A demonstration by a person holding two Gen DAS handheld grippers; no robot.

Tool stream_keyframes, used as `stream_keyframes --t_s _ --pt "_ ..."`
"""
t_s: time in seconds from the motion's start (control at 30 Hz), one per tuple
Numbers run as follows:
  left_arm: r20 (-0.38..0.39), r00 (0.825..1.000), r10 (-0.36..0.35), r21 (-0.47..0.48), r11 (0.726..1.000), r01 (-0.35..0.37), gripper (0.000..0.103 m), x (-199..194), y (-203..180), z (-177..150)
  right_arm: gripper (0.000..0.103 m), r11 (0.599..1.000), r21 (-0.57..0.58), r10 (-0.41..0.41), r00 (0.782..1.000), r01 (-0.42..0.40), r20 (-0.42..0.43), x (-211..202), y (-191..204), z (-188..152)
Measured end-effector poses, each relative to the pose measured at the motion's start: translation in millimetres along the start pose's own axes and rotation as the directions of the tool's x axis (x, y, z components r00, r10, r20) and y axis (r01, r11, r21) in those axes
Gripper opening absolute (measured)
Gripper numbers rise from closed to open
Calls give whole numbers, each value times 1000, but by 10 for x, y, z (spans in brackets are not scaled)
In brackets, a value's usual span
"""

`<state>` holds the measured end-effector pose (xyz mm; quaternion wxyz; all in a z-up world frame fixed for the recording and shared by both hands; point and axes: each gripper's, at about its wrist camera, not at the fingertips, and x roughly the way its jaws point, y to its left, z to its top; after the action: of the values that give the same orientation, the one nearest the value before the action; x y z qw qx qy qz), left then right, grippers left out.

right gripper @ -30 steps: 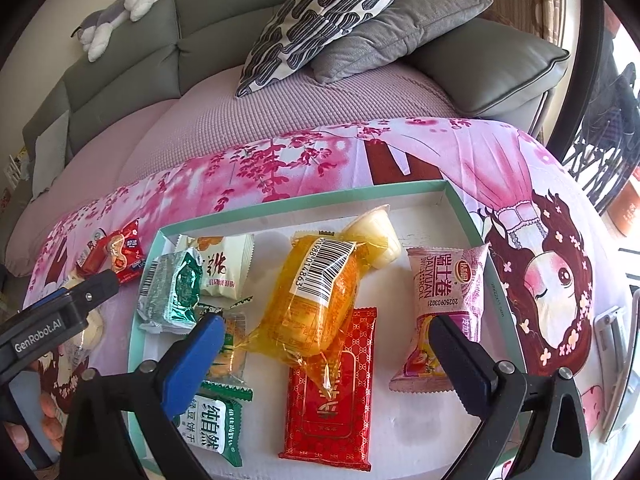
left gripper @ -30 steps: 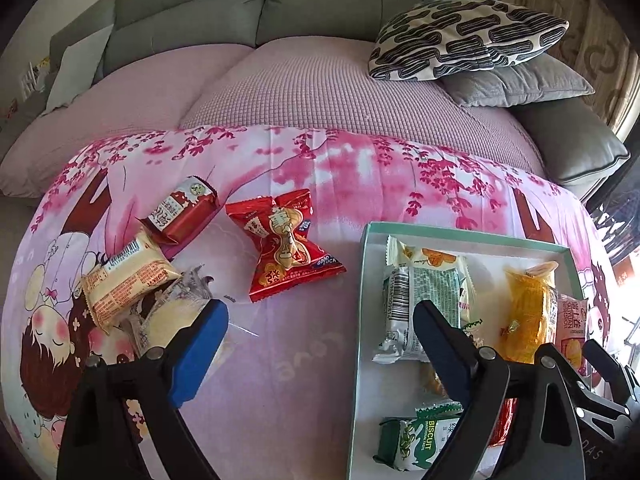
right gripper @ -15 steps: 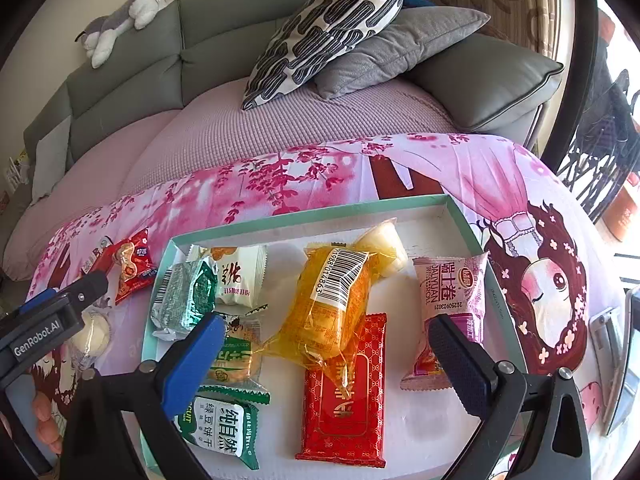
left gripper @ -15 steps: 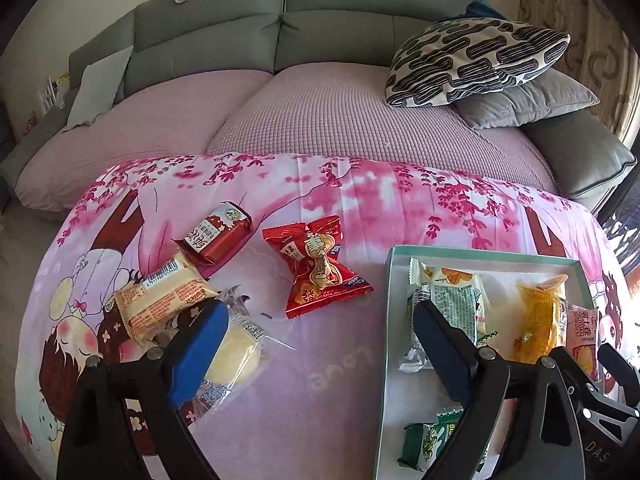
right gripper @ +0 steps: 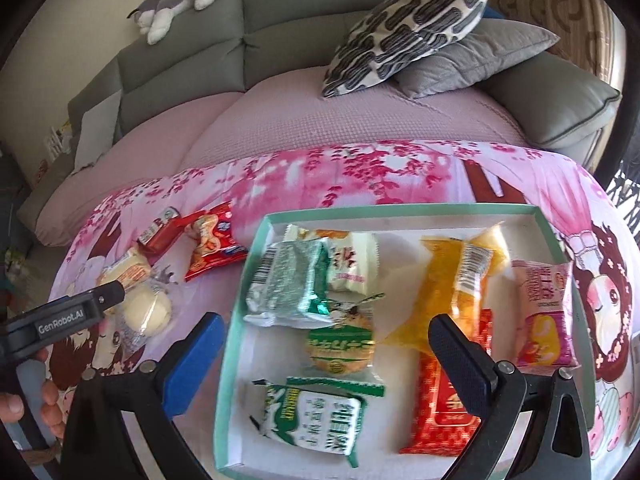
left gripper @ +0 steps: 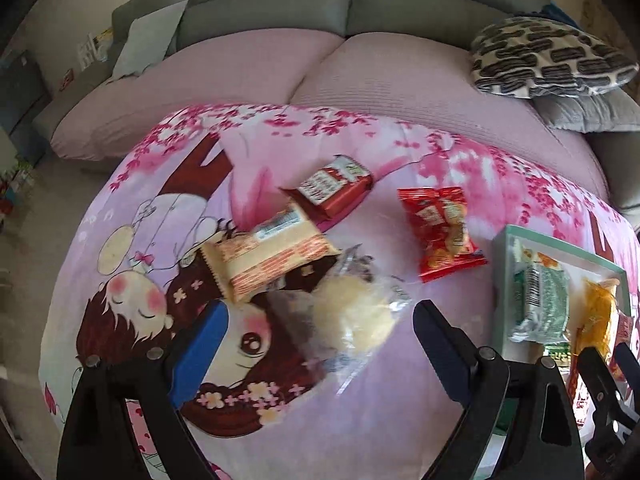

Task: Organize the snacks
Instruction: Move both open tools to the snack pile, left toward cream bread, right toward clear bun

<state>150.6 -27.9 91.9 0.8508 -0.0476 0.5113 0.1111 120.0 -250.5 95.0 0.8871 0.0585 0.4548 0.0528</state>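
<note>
Lying loose on pink printed cloth [left gripper: 400,412]: pale bun in clear wrap [left gripper: 352,316], beige wafer pack [left gripper: 268,256], red bar [left gripper: 332,188], red crinkled bag [left gripper: 444,232]. Open cloth between bag and green-rimmed tray [right gripper: 400,211]. Left claw [left gripper: 316,344] spread wide, empty, fingers flanking bun, not touching. Right claw [right gripper: 324,352] wide open, empty, over tray's packed snacks. Tray's near edge cut off; bun wrapper blurred.

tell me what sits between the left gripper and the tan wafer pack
The clear-wrapped round bun lies between the left gripper and the tan wafer pack, seen in the left wrist view.
</note>
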Motion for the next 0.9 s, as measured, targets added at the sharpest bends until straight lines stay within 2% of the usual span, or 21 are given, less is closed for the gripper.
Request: stream_keyframes --t_s 0.13,0.33,0.43,0.7,0.9 --pt "-35 999 -3 -126 992 -1 94 59 443 -25 103 997 -63 40 999 -41 -16 87 315 -57" --pt "-23 1000 -12 -200 980 8 94 70 788 -66 103 987 -136 87 996 -90 -25 151 645 -129" --pt "-10 1000 -12 -223 975 10 94 104 874 -53 103 984 -135 111 993 -116 -40 195 728 -138" --pt "55 995 -79 -228 970 89 98 183 941 121 103 977 -169 122 990 -132 -71 358 990 -93" --pt "33 992 -121 -230 965 125 98 374 958 238 103 966 -227 106 989 -127 -102 547 1278 -32"
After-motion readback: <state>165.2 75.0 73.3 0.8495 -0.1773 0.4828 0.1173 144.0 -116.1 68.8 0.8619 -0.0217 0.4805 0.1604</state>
